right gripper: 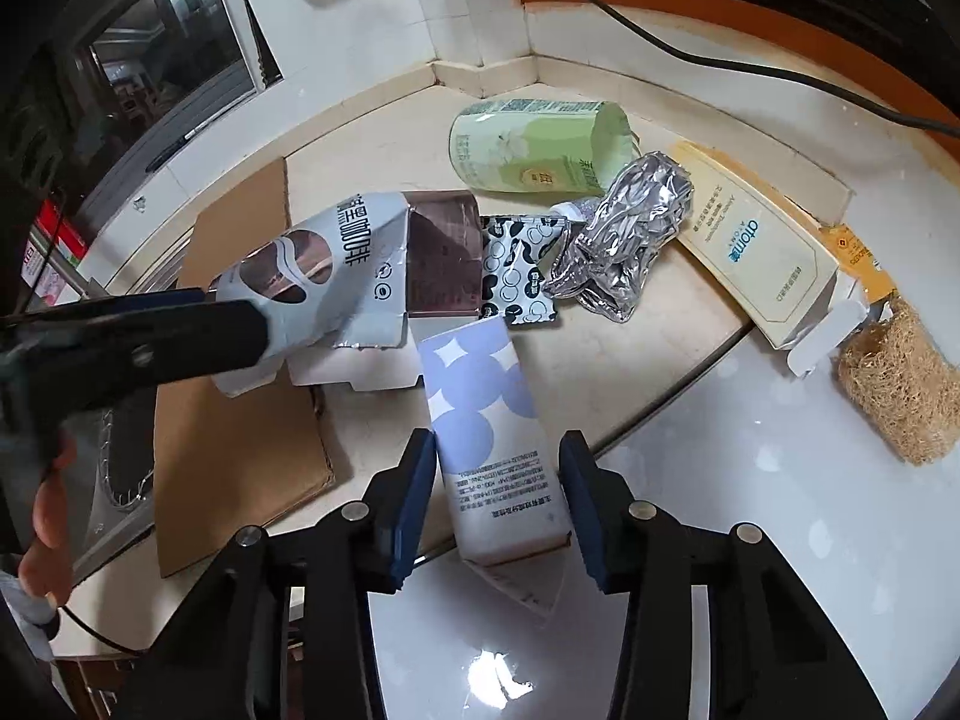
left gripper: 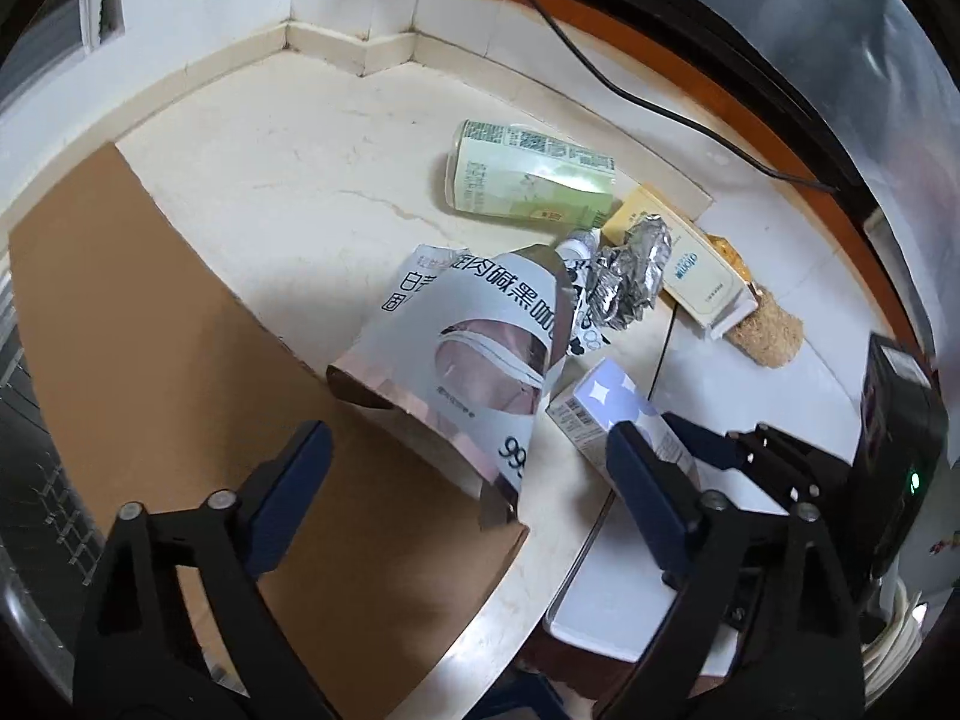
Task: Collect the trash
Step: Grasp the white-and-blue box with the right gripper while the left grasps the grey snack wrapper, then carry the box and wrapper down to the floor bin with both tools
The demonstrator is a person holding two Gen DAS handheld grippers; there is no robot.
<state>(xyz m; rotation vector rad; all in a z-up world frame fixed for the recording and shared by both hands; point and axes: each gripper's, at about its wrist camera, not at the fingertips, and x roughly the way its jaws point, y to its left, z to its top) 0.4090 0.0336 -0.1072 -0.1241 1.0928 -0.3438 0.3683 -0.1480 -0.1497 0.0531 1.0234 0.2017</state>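
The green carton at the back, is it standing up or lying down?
Lying down: the green carton rests on its side on the counter.

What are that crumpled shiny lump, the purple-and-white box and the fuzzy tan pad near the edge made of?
The crumpled lump looks like metallised foil or film: silvery, mirror-bright, sharply creased. The purple-and-white box seems to be thin printed card with a smooth matte face; it has crisp folded edges. The tan pad looks like coarse plant fibre, perhaps loofah: rough, open and stringy.
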